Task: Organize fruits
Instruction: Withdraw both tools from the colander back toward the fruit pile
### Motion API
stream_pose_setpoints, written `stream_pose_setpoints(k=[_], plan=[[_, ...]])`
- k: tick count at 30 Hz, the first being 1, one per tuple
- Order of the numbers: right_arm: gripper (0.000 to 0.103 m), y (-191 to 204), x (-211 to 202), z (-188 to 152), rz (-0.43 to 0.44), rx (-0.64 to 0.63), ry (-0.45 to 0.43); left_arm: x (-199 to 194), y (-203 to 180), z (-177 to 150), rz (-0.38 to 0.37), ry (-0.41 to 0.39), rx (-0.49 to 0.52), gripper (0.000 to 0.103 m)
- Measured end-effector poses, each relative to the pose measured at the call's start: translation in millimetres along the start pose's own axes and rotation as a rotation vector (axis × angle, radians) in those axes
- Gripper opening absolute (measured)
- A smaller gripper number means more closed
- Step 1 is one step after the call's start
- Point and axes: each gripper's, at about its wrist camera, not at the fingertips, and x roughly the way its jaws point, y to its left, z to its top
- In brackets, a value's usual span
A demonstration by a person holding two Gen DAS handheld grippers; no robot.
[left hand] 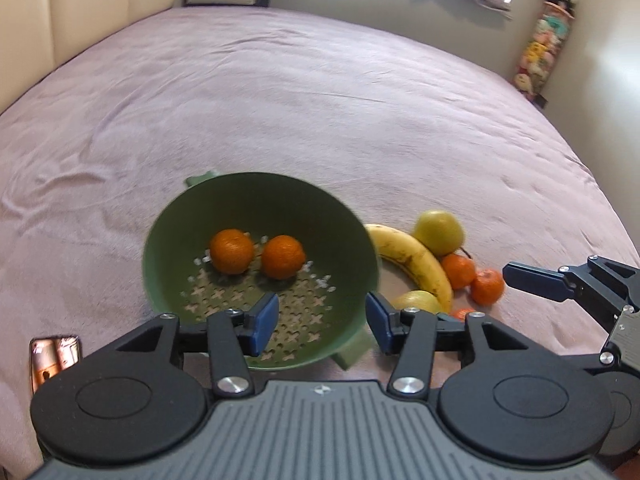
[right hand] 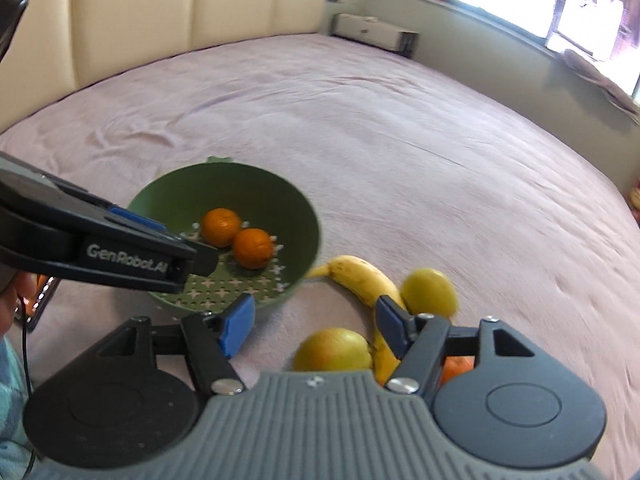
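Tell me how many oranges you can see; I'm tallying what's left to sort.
5, maybe more hidden. Two sit in the green colander: left orange, right orange. Outside on the bed: one beside the banana at, one at, one partly hidden.

I saw two oranges (left hand: 256, 256) side by side in the green perforated bowl (left hand: 168, 240) — the banana (left hand: 416, 264), yellow-green apples (left hand: 438, 232) and small tangerines (left hand: 486, 286) lay clustered beside it.

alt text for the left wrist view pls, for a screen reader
The open left gripper hovers over a green colander holding two oranges on a pink bedspread. Right of it lie a banana, yellow-green apples and more small oranges, with the right gripper's finger at the edge.
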Motion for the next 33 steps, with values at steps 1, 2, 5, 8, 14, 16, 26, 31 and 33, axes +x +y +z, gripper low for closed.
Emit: stream_pose_setpoints(k=[1, 2, 5, 8, 14, 16, 26, 31, 33], plan=[[0.065, -3.2, -3.2, -4.9, -0.018, 0.022, -0.002, -0.1, -4.3, -1.6, -0.008, -0.004, 0.014, 0.061], [0.065, -6.5, -5.7, -9.5, -0.034, 0.043, -0.003, -0.2, -8.2, -3.1, -0.019, -0.006, 0.027, 0.062], [0.065, -18.8, -13.1, -24.3, -0.080, 0.110, 0.000, -0.3, -20.5, -8.7, -0.060, -0.011, 0.061, 0.064], [0.065, -30.4, -18.2, -38.8, -0.120, 0.160, 0.014, 0.3, -32.2, -15.6, -0.109, -0.010, 0.080, 0.068], [0.069, -46.3, -22.0, -64.2, -0.183, 0.226, 0.049, 5.0, -50.0, -32.9, -0.180, -0.003, 0.093, 0.078], [0.069, -48.9, -21.5, -70.3, -0.186, 0.234, 0.057, 7.0, -54.4, -37.5, -0.189, 0.001, 0.091, 0.078], [0.074, -61.3, -16.2, -83.4, -0.206, 0.240, 0.045, 18.4, -58.6, -42.3, -0.172, -0.011, 0.025, 0.075], [0.074, -70.3, -7.1, -82.3, -0.192, 0.279, 0.049, 29.1, -63.6, -46.5, -0.144, 0.013, 0.076, 0.074], [0.074, -72.3, -4.1, -81.3, -0.194, 0.285, 0.048, 33.4, -68.3, -48.1, -0.132, 0.014, 0.109, 0.074]])
